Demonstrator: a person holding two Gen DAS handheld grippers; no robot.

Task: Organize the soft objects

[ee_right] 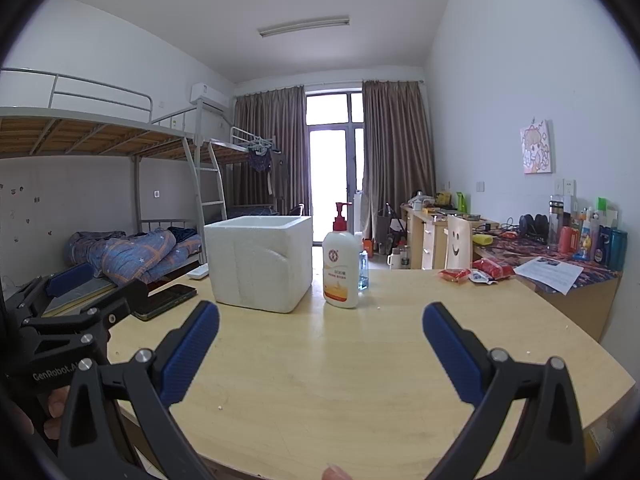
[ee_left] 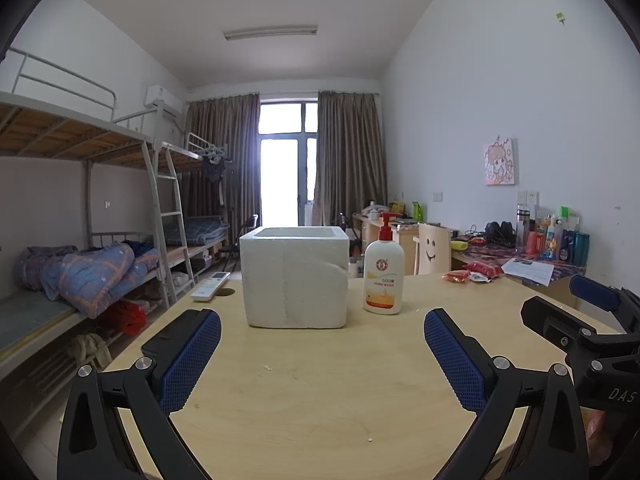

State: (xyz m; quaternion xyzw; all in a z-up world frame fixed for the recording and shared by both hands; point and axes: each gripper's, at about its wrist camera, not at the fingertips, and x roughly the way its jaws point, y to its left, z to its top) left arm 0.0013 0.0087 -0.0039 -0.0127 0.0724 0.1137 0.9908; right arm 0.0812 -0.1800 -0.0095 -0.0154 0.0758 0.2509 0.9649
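Note:
A white foam box [ee_left: 294, 276] [ee_right: 260, 260] stands open-topped at the middle of the pale wooden table [ee_left: 320, 392]. Several soft red and white packets [ee_left: 476, 272] [ee_right: 476, 272] lie at the table's far right edge. My left gripper [ee_left: 322, 332] hovers open over the table's near part, facing the box, with nothing between its blue pads. My right gripper [ee_right: 320, 320] is open too and holds nothing, beside the left one. Each gripper shows at the edge of the other's view.
A lotion pump bottle [ee_left: 383, 272] [ee_right: 341, 268] stands just right of the box, a small clear bottle [ee_right: 363, 268] behind it. A white remote [ee_left: 210, 286] and a black phone [ee_right: 166, 300] lie at the table's left. A cluttered desk [ee_right: 560, 268] is at the right, bunk beds [ee_left: 100, 272] at the left.

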